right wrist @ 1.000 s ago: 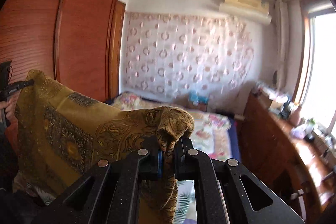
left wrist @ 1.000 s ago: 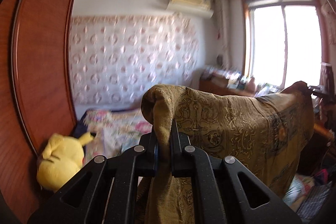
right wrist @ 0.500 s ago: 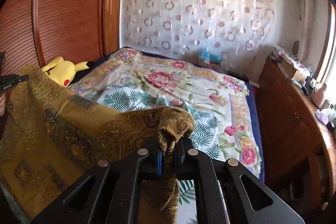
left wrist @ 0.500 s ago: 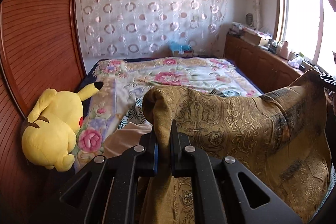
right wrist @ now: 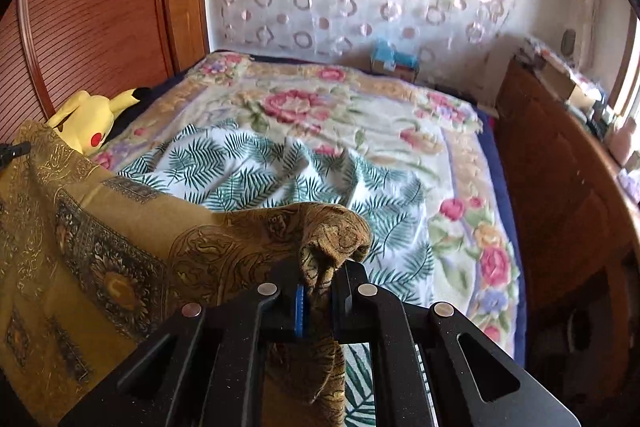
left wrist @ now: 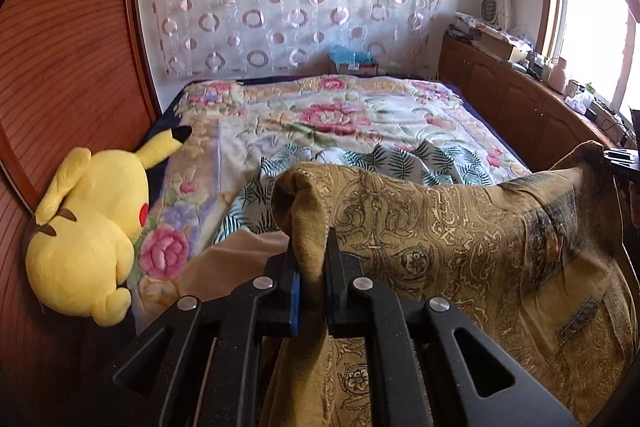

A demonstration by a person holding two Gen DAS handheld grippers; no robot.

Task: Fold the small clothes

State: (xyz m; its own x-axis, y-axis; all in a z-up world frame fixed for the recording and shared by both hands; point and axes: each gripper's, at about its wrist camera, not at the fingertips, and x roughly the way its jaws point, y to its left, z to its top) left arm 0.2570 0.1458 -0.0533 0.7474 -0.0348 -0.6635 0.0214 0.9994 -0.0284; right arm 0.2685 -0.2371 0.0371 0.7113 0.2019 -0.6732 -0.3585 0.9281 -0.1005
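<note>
Both tools have tipped down, lowering the stretched golden cloth [left wrist: 460, 239] toward the bed [left wrist: 352, 131].

The cloth [left wrist: 460, 239] hangs stretched between the left gripper [left wrist: 311, 259] and right gripper [right wrist: 322, 275], above the near end of the bed [right wrist: 400, 131]. A plush toy [left wrist: 88, 227] lies at the bed's left edge against the wardrobe [left wrist: 60, 67]. Cabinets [left wrist: 520, 99] run along the right, with a box [right wrist: 394, 61], perhaps, behind the bed.

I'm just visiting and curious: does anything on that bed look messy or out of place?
Slightly. A yellow plush toy lies tipped on its side against the wardrobe, and a fern-print sheet sits rumpled on the floral blanket. Nothing looks spilled or damaged.
</note>
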